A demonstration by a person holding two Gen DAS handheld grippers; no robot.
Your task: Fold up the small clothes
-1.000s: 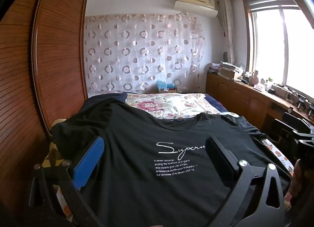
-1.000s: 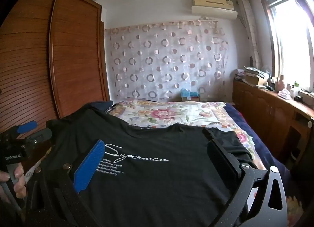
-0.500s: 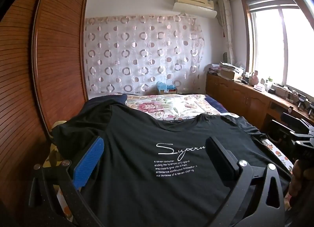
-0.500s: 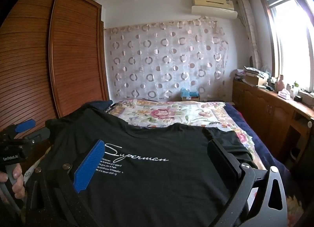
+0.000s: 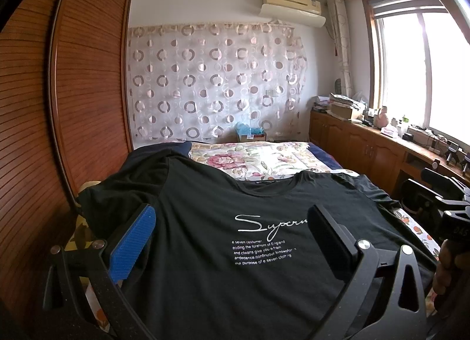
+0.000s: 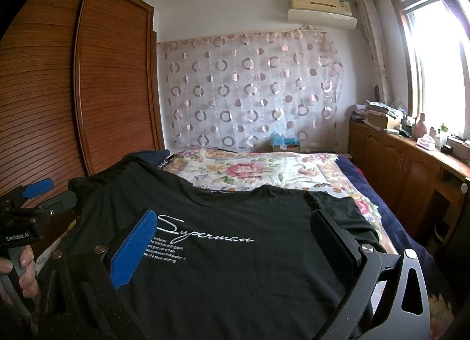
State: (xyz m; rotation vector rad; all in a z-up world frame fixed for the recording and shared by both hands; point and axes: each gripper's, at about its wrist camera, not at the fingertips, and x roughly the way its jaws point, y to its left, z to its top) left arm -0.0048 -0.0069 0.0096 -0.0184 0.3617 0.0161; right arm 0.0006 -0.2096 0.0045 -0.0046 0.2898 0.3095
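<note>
A black T-shirt (image 5: pixel 223 204) with white "Superman" lettering lies spread flat, front up, across the near end of a bed, collar toward the far wall; the same T-shirt (image 6: pixel 241 222) fills the right wrist view. My left gripper (image 5: pixel 232 225) hovers open above the shirt's chest, nothing between its fingers. Over the shirt's right half, my right gripper (image 6: pixel 235 228) is open too and holds nothing. Each gripper appears at the edge of the other's view, held by a hand (image 6: pixel 20 269).
A floral bedspread (image 5: pixel 264 157) covers the bed beyond the shirt. A dark garment (image 5: pixel 158 152) lies at the shirt's far left. A wooden slatted wardrobe (image 5: pixel 58 105) stands on the left. Low wooden cabinets (image 5: pixel 367 146) with clutter run under the window on the right.
</note>
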